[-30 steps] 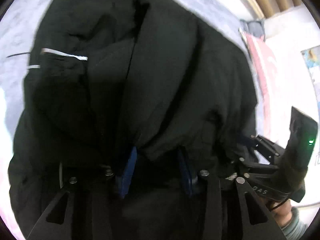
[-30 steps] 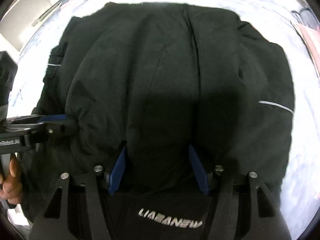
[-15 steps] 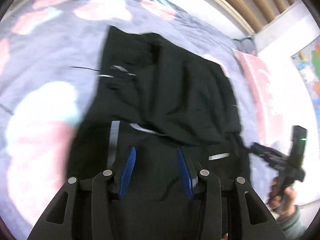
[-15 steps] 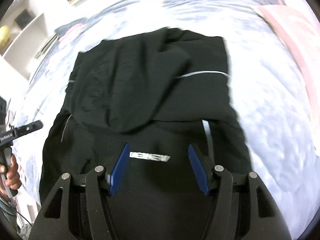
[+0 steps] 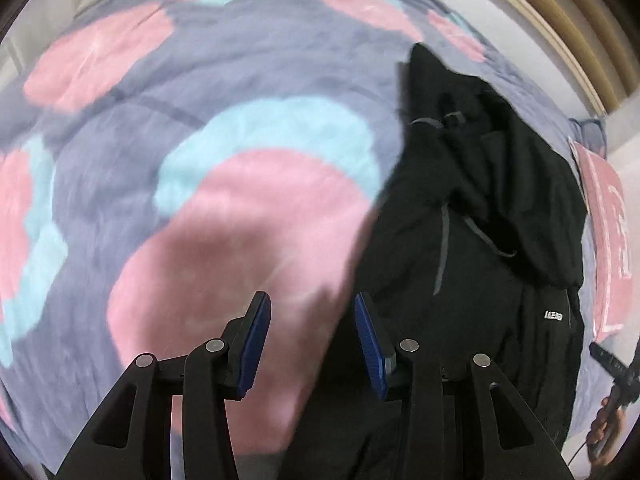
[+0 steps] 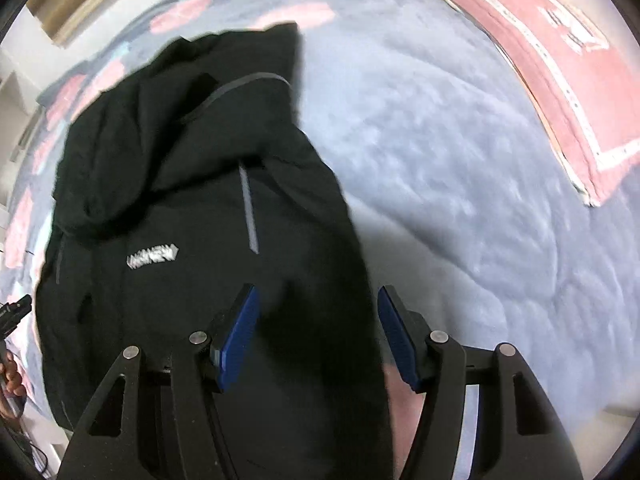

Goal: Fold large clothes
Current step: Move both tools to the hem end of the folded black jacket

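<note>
Black fabric fills the right half of the left wrist view: the jacket [image 5: 492, 248] lies partly folded on the bed, its upper part doubled down over the body, grey drawcords trailing across it and a small white logo [image 5: 554, 315] showing near its right edge. The left gripper [image 5: 310, 344] hangs above the blanket [image 5: 240, 92], a grey one with pink and pale blue patches, beside the jacket's left edge. Its blue pads [image 5: 256, 340] stand apart with nothing between them. At the far right of that view a hand [image 5: 604, 432] grips the other tool's handle.

From the right wrist, the jacket [image 6: 192, 208] spreads across the left and centre, logo [image 6: 152, 258] and a grey stripe [image 6: 249, 214] in sight. The right gripper [image 6: 316, 334] is above the jacket's right edge, jaws wide and empty, though motion blur makes it hard to say whether the pads brush the cloth. A red pillow [image 6: 560, 64] lies at the upper right.
</note>
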{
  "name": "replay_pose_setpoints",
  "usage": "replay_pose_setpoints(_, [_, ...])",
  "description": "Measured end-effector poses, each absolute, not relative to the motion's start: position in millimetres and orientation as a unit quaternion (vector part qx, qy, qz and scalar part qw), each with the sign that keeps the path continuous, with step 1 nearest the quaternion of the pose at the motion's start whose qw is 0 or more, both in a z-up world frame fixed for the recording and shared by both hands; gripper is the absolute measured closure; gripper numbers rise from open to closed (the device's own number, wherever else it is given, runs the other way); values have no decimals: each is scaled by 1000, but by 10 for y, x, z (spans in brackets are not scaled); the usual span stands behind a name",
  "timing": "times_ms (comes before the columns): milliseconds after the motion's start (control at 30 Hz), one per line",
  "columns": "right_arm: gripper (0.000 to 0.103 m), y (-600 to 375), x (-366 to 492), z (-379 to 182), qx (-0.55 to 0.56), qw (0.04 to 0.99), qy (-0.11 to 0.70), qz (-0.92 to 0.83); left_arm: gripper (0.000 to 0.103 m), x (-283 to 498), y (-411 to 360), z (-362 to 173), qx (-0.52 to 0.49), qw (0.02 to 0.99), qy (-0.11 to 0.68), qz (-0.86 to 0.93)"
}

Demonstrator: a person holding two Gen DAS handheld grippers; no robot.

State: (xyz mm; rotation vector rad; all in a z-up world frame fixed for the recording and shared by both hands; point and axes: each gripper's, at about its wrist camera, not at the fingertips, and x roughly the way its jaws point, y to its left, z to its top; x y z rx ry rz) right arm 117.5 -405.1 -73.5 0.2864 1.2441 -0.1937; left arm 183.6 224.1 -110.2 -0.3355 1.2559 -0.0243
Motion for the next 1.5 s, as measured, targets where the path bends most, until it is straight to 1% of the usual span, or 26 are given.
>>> replay_pose_setpoints(200, [38, -4320, 981, -854, 92, 792, 589, -131, 58, 1606, 2509, -1356, -169, 786, 595, 14])
replay_pose_setpoints(400, [38, -4534, 952, -1017, 121, 781, 593, -153, 58, 1535, 2696, -1747, -214, 791, 571, 49])
replay_pose_setpoints(433, [38, -4535, 949, -1033, 120, 781, 593, -155, 56, 1518, 2686, -1776, -213, 798, 562, 51])
replay_pose_setpoints(500, [38, -4533, 940, -1086, 122, 778, 595, -160, 45, 1436, 2613, -1825, -197, 832, 518, 37])
replay_pose_setpoints(533, [38, -4536, 934, -1115, 125, 775, 598, -162, 29, 1400, 2577, -1840, -191, 844, 500, 23])
replay_pose_setpoints(567, [38, -4548, 911, -1165, 133, 771, 601, -163, 9, 1351, 2525, -1863, -185, 859, 478, -4])
replay_pose_setpoints(600, [38, -4560, 897, -1195, 138, 768, 603, -164, 5, 1288, 2446, -1889, -171, 874, 453, -32])
replay_pose_setpoints(667, [38, -4575, 868, -1237, 146, 764, 607, -164, 4, 1202, 2315, -1918, -132, 892, 432, -19])
replay_pose_setpoints(700, [38, -4587, 856, -1246, 148, 761, 610, -165, 4, 1195, 2242, -1921, -109, 896, 431, -8])
replay_pose_setpoints(767, [38, -4599, 840, -1230, 142, 758, 615, -166, 2, 1243, 2186, -1942, -94, 894, 438, -3])
replay_pose_setpoints(1000, [38, -4578, 902, -1111, 113, 748, 631, -169, 2, 1325, 2229, -1947, -100, 893, 438, -7])
replay_pose_setpoints(1300, [38, -4275, 1104, -572, 43, 769, 616, -165, 2, 1280, 2221, -1938, -100, 894, 437, -7])
replay_pose_setpoints(1500, [38, -4059, 1227, -547, 29, 768, 622, -148, 2, 1277, 2222, -1935, -100, 894, 437, -7])
